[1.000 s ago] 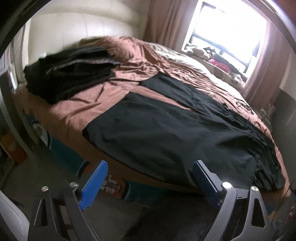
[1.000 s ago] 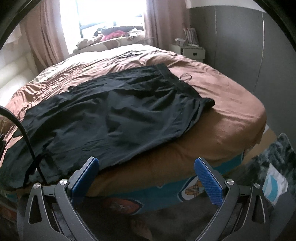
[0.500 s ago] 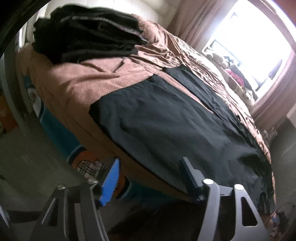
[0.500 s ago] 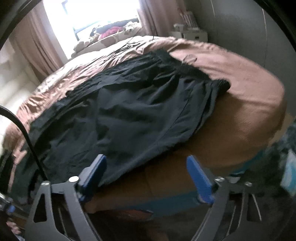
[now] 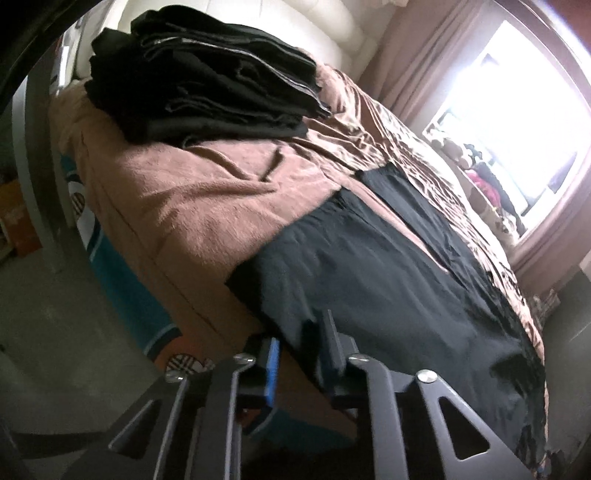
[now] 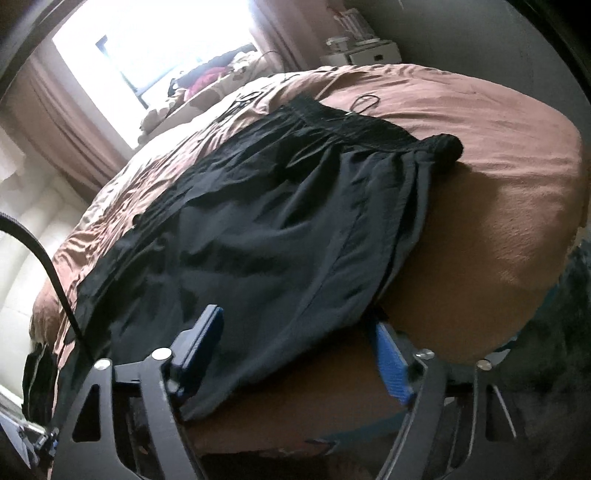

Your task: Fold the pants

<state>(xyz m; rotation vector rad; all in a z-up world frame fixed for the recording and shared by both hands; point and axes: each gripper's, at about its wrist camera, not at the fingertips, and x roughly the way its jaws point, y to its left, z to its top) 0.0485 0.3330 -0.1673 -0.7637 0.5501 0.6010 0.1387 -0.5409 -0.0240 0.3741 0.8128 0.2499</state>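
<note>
Black pants [image 5: 388, 295] lie spread flat on a brown blanket [image 5: 203, 206] over the bed. My left gripper [image 5: 301, 350] is at the near edge of a leg end. Its jaws are narrow and closing, with a small ruck of the black cloth between them and a gap still showing. In the right wrist view the pants [image 6: 277, 229] show their waistband at the far right. My right gripper [image 6: 295, 343] straddles their near edge, jaws wide but closing. Its left finger [image 6: 203, 336] lies over the cloth and its right finger [image 6: 388, 354] over the bare blanket [image 6: 498, 147].
A stack of folded dark clothes [image 5: 207, 74] sits at the bed's far left by a white headboard [image 5: 332, 33]. A bright window [image 5: 517, 110] with curtains lies beyond. A thin cord loop [image 6: 364, 101] rests near the waistband. A black cable [image 6: 48, 266] crosses the left side.
Both grippers came down to the bed's near edge and rolled. The left jaws narrowed sharply around the pants' edge. The right jaws narrowed a little over the cloth.
</note>
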